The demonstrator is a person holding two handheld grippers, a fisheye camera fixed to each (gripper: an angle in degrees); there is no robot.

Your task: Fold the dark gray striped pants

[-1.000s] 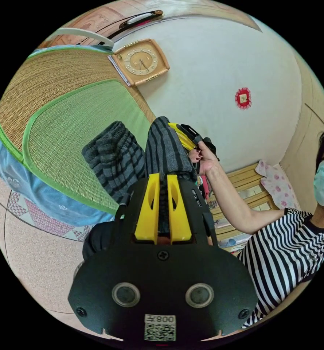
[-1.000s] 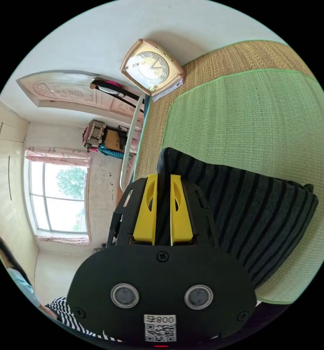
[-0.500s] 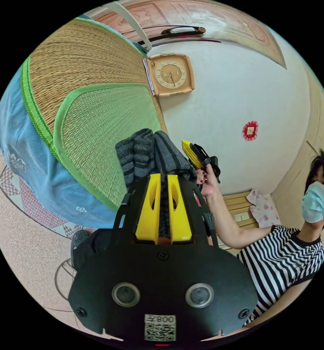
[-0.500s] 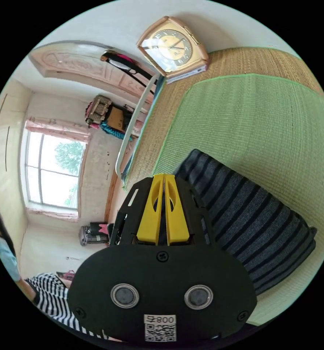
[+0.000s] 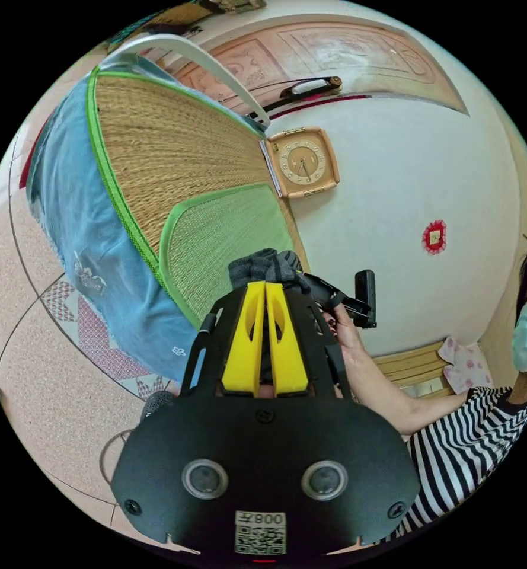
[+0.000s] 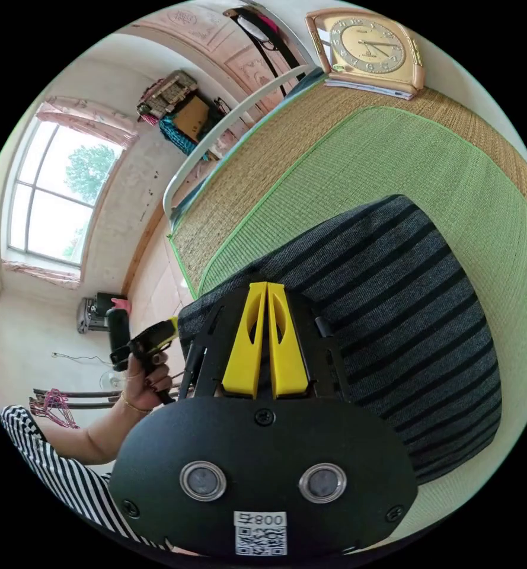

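- On the bed, at the left of the left gripper view, a blue sheet (image 5: 73,195) hangs over the side. A straw mat (image 5: 174,154) covers the top, and a smaller green mat (image 6: 453,178) lies over that.
- The dark gray striped pants (image 6: 393,308) rest on the green mat as a thick, doubled-over bundle, near the mat's front edge.
- The left tongs (image 5: 265,287) have their yellow jaws drawn together. A bunch of the pants sits right at their tips, but I cannot tell whether any cloth is caught between them.
- In the right gripper view, a hand (image 6: 141,379) holds those tongs just beside the bundle's left edge.
- The right tongs (image 6: 267,287) are also closed, jaw against jaw, low over the near side of the bundle. Whether they pinch a layer cannot be made out.
- Judged from this, the fold looks late: the pants are already compact and are being set down or squared up.
- The next move probably calls for letting go cleanly without dragging the top layer. After that, the edges need pressing level, or one more half fold if the bundle is to be smaller.
- The waistband and leg ends are tucked out of sight, and the tongs' black housing covers the bundle's near edge.
- A clock (image 6: 367,44) lies at the far edge of the straw mat, against the wall.
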